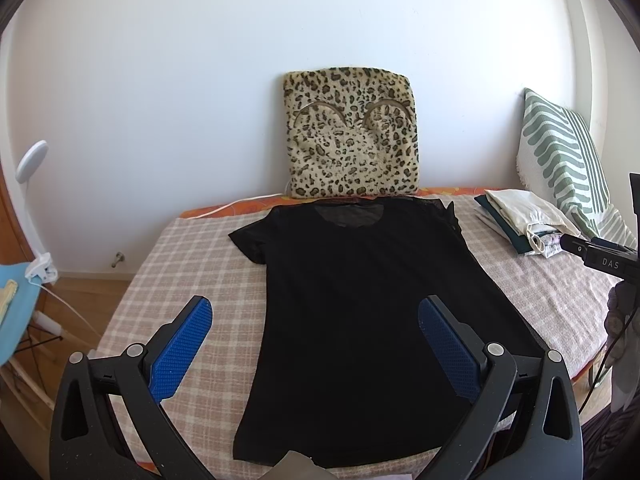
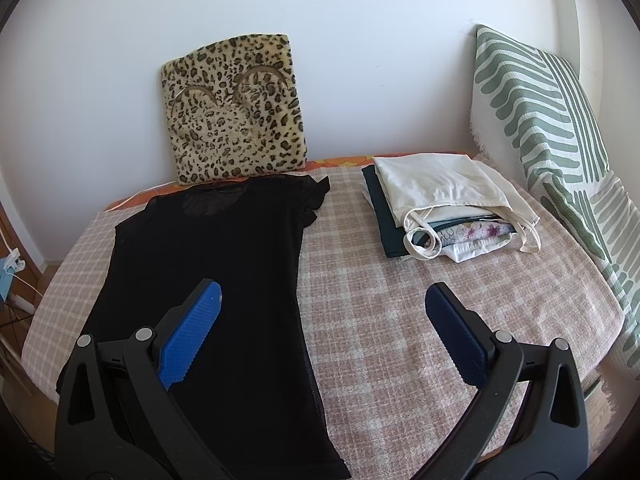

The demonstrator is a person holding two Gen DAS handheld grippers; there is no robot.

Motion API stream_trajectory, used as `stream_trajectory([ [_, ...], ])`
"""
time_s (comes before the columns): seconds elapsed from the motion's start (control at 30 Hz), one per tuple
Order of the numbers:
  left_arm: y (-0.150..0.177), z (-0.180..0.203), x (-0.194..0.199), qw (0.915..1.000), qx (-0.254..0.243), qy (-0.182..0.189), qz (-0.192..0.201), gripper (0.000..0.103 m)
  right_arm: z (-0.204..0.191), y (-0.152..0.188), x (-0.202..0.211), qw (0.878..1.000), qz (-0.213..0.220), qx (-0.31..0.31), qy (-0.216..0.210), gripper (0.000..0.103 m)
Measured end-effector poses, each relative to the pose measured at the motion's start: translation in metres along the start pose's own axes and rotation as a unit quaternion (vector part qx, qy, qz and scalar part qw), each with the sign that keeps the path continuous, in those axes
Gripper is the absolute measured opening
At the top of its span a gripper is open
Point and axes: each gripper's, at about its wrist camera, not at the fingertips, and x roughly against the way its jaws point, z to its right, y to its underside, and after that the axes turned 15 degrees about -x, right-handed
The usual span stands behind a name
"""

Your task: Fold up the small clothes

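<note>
- Left wrist view: flat black short-sleeved T-shirt (image 1: 352, 304) spread out on the pink-and-cream checked bed cover (image 1: 176, 264), neckline toward the leopard-print cushion (image 1: 352, 132) at the wall, hem toward the camera
- Long axis from hem to collar, running straight away from the viewer; sleeves out to either side, the far right one partly bunched
- Left gripper (image 1: 314, 320) hovering above the shirt's lower left side, jaws spread wide, nothing between them; left blue pad (image 1: 184, 348) over bare cover, the other over black cloth
- Judged as the very start of folding this garment: laid out, no fold made yet
- Right wrist view: same shirt (image 2: 224, 264) lying left of centre, its right edge running down between the pads
- Right gripper (image 2: 322, 308) also wide open and empty, left pad over cloth, right pad over the checked cover (image 2: 400, 300)
- Stack of folded clothes with a cream top uppermost (image 2: 440, 196) well apart at the far right, beside the green-and-white striped pillow (image 2: 540, 120)
- Next move probably calls for pinching a side edge or sleeve with each gripper and carrying it across the long axis, keeping the thin fabric from dragging or bunching
</note>
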Motion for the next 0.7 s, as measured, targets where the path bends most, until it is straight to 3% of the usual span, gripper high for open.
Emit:
stream_trajectory([
  [0.7,0.007,-0.008,-0.002,0.9999,0.003,-0.011,-0.007,0.102,-0.021,0.002,0.000,1.000,0.001,0.002,-0.010,0.103],
])
